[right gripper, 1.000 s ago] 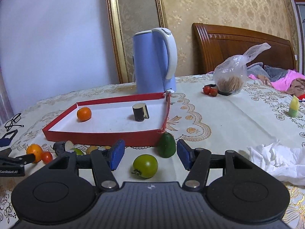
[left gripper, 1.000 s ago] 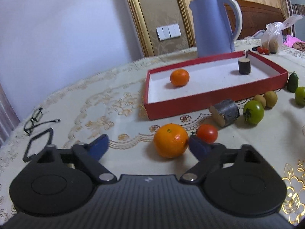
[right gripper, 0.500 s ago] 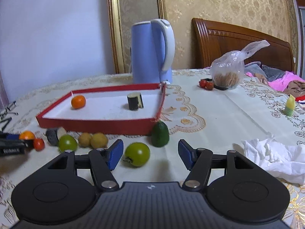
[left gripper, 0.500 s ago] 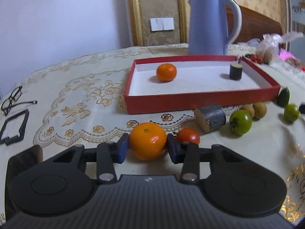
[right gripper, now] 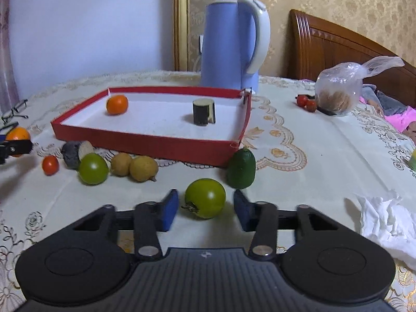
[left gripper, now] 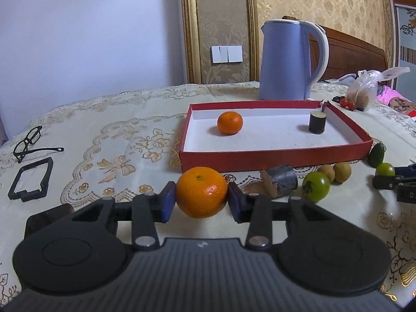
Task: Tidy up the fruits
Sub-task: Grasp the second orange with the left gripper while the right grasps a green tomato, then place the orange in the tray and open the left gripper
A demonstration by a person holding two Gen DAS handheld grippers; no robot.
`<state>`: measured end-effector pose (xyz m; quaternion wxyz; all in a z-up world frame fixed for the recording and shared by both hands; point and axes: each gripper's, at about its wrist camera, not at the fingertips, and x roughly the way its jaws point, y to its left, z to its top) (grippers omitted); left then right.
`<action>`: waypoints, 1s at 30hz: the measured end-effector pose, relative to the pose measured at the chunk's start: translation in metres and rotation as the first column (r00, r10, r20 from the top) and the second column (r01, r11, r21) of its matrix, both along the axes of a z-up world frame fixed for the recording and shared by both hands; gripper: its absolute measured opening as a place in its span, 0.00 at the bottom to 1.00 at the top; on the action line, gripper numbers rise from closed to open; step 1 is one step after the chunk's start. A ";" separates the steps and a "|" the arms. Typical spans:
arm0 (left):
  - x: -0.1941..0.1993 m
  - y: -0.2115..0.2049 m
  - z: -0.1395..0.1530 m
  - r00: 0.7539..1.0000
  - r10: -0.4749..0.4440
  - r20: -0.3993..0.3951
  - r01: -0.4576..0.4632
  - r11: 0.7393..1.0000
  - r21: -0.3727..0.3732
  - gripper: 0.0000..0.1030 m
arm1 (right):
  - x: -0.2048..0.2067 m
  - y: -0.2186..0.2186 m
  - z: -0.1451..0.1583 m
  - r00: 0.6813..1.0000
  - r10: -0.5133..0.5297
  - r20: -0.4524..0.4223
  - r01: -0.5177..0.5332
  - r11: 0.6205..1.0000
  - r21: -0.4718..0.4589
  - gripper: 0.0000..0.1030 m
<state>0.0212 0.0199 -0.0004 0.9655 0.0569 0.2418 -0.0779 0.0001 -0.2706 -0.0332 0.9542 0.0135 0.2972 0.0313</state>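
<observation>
— Orange-skinned round mandarin [left gripper: 201, 192]: where does it sit?

— Between the blue pads of the left tool [left gripper: 201, 197], whose jaws have just been closing and now pinch it from both sides. It looks held just off the cream embroidered counter [left gripper: 117, 140].

— And the way to go?

— The shallow red cardboard tray with a white floor [left gripper: 273, 157] lies straight ahead and a little to the right, its near wall just beyond the fruit. I judge that the carry turns on clearing that wall. A second mandarin already rests inside.

— What about the other side?

— The right tool [right gripper: 205, 206] brackets a round green tomato [right gripper: 205, 198] that sits on the counter. Its jaws have just been closing, yet a gap shows at each pad, so nothing is gripped. The tomato has no long axis; its stem end faces the left pad. From there the tray lies ahead and to the left.

— Which hand is nearer the tray?

— The left, I think.

— Any writing?

— None I can read. The blue kettle [left gripper: 286, 62] shows no brand.
</observation>
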 end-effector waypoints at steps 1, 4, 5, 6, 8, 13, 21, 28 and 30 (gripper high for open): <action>0.000 0.000 -0.001 1.000 0.000 -0.003 0.000 1.000 -0.002 0.38 | 0.000 0.000 -0.001 1.000 0.002 0.003 -0.002 1.000 0.003 0.33; 0.002 0.000 -0.004 1.000 -0.002 -0.018 0.002 1.000 -0.010 0.38 | -0.002 -0.002 -0.001 1.000 0.002 0.003 -0.002 1.000 0.012 0.32; 0.001 0.000 -0.005 1.000 -0.003 -0.020 0.003 1.000 -0.011 0.38 | -0.002 -0.002 -0.001 1.000 0.000 0.004 0.000 1.000 0.010 0.32; 0.001 0.000 -0.005 1.000 -0.004 -0.020 0.004 1.000 -0.012 0.38 | -0.003 -0.001 -0.001 1.000 -0.001 0.006 0.001 1.000 0.007 0.32; 0.001 -0.001 -0.005 1.000 -0.004 -0.018 0.004 1.000 -0.012 0.38 | -0.007 -0.001 0.000 1.000 0.000 0.014 0.000 1.000 0.014 0.32; 0.004 -0.011 0.006 0.999 -0.036 -0.005 0.036 0.999 -0.006 0.38 | -0.022 -0.003 0.008 0.998 0.020 0.052 -0.022 0.999 0.049 0.32; 0.034 -0.060 0.020 0.996 -0.088 0.009 0.087 0.993 0.075 0.38 | -0.042 -0.009 0.019 0.994 0.041 0.103 -0.049 0.996 0.079 0.32; 0.071 -0.100 0.020 0.996 -0.086 -0.007 0.086 0.991 0.107 0.38 | -0.050 -0.016 0.019 0.993 0.038 0.114 -0.048 0.995 0.092 0.32; 0.084 -0.112 0.020 0.997 -0.079 -0.010 0.080 0.988 0.130 0.38 | -0.052 -0.017 0.019 0.992 0.040 0.117 -0.051 0.994 0.093 0.32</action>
